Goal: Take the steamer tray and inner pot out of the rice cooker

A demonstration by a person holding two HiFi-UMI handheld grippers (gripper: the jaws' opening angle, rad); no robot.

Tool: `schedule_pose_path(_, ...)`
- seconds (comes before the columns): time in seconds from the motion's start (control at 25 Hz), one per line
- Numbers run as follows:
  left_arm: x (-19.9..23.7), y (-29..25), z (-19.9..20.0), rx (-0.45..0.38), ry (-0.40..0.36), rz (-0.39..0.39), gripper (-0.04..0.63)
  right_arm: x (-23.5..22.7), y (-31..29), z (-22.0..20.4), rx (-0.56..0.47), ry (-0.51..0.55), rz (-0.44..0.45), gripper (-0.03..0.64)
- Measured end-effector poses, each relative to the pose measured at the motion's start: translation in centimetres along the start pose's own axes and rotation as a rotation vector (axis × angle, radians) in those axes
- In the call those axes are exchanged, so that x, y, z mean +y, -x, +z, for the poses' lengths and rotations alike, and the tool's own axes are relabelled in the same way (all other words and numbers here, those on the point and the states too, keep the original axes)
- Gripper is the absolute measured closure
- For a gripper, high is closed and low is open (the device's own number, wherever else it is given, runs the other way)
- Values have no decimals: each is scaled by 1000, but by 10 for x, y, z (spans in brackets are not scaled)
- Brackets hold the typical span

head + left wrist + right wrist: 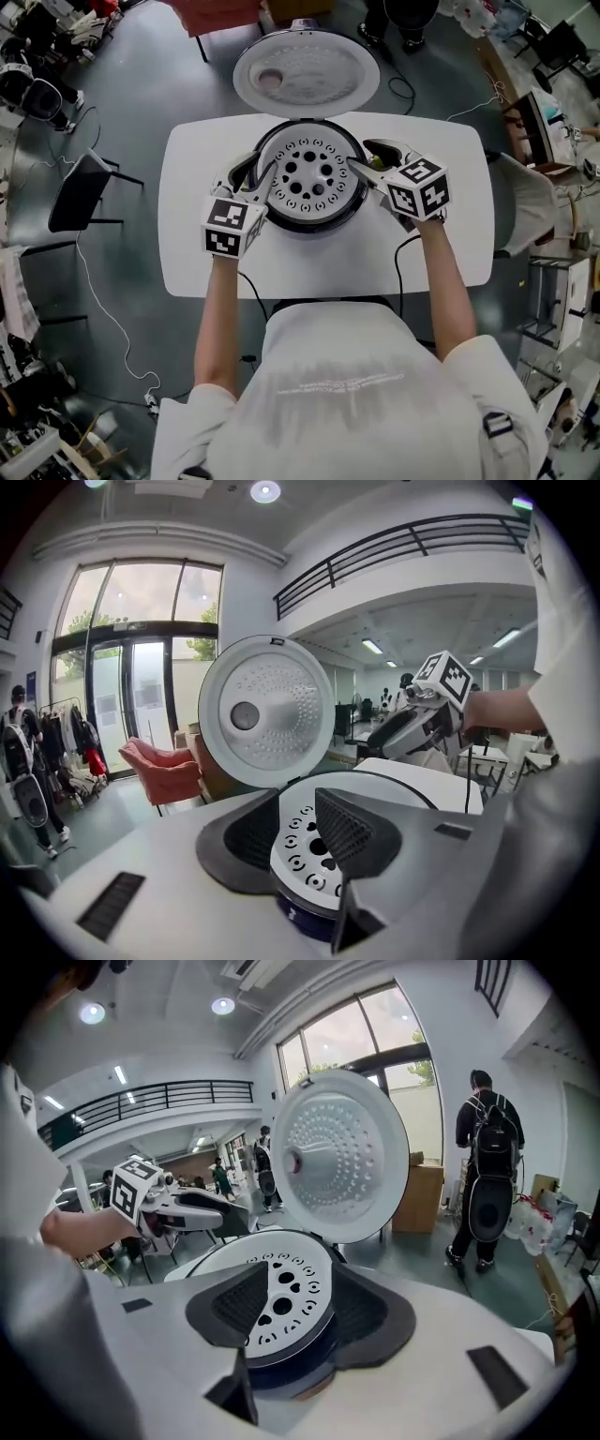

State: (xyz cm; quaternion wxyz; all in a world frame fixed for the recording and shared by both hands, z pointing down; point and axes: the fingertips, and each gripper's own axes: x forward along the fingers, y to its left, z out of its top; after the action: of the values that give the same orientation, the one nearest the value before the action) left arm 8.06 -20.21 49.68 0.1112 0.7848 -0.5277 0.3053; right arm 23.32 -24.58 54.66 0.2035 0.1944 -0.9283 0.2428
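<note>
Judging the step in hand as a two-sided grasp on the steamer tray [311,173]: advised closing both grippers on opposite points of the rim together, then lifting level, so as not to tip the tray or drag the inner pot up with it.

Observed both forearms stretched forward over the white table [197,246], wrists pitched downward, marker cubes uppermost. Found the left gripper [255,176] at the tray's left rim, jaws apart, rim between the pads but not pinched. Found the right gripper [367,159] at the right rim, jaws wide apart, likewise unclamped. Located the tray seated in the mouth of the rice cooker [309,222]; inner pot presumed beneath, not visible. Noted the lid [305,77] standing open beyond.
</note>
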Motion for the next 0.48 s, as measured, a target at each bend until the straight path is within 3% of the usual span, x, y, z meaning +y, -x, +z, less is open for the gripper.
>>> schedule_pose_path(0.48,24,-23,-14,-5,17,-151,465,-18,-48,-17,187,-31,-126,380)
